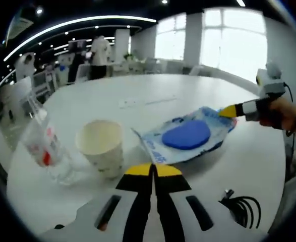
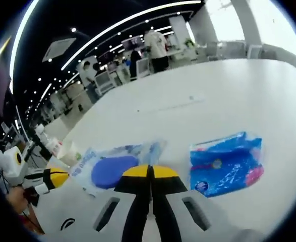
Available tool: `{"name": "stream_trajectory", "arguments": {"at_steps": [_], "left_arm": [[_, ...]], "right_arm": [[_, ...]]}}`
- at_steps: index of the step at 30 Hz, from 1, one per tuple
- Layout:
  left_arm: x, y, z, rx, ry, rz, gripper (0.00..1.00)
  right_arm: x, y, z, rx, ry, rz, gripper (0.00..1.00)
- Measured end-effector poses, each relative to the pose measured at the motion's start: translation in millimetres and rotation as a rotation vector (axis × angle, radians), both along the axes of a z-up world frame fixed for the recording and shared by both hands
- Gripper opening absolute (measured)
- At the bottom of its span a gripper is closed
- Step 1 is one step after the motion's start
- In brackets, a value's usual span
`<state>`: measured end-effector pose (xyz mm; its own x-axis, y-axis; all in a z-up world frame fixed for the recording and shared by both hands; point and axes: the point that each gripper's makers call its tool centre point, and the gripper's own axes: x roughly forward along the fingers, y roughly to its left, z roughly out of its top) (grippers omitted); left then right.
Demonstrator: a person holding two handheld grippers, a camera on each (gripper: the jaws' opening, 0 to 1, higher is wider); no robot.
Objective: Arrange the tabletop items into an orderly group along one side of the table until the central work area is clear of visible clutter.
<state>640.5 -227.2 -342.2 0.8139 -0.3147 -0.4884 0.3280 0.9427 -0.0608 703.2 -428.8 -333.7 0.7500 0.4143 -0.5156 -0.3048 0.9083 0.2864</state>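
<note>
Our left gripper [image 1: 153, 170] has its jaws pressed together with nothing between them, hovering just short of the paper cup [image 1: 102, 145] and the near edge of the wet-wipes pack [image 1: 188, 137]. Our right gripper [image 2: 150, 172] is likewise closed; its tips sit at the edge of that same pack [image 2: 115, 169], and from the left gripper view they touch the pack's far corner, though we cannot tell whether they pinch the film. To move the pack well, we judge we should slide it flat toward one table edge, keeping the blue lid up and steering clear of the cup. The cup stands upright, open, and looks empty. Beside it lies a clear plastic bottle [image 1: 46, 147] on its side; contents unclear. A blue snack packet [image 2: 225, 164] rests apart on the white table [image 1: 188, 91], and a black cable [image 1: 242, 208] coils near our edge
</note>
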Motion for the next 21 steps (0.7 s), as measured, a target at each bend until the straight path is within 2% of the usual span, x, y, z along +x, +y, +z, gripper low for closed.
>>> {"name": "stream_trajectory", "arguments": {"at_steps": [9,11,12,16,21], "left_arm": [[9.9,-3,-10.6,0.000,0.009,0.033,0.00],[9.2,-3,-15.3,-0.001,0.027,0.036,0.00],[9.3,-2,-16.4,-0.001,0.030,0.038,0.00],[6.7,-2,-19.4,-0.005,0.044,0.035,0.00],[3.1,-5,-28.4,0.024,0.073,0.015,0.00]], "right_arm": [[13,-4,-15.6,-0.013,0.013,0.002,0.01],[15,-3,-19.2,-0.008,0.020,0.011,0.01],[15,-6,-23.7,0.005,0.044,-0.006,0.01],[14,-8,-31.5,-0.028,0.051,0.016,0.01],[14,-8,-38.0,-0.040,0.066,0.012,0.01]]}}
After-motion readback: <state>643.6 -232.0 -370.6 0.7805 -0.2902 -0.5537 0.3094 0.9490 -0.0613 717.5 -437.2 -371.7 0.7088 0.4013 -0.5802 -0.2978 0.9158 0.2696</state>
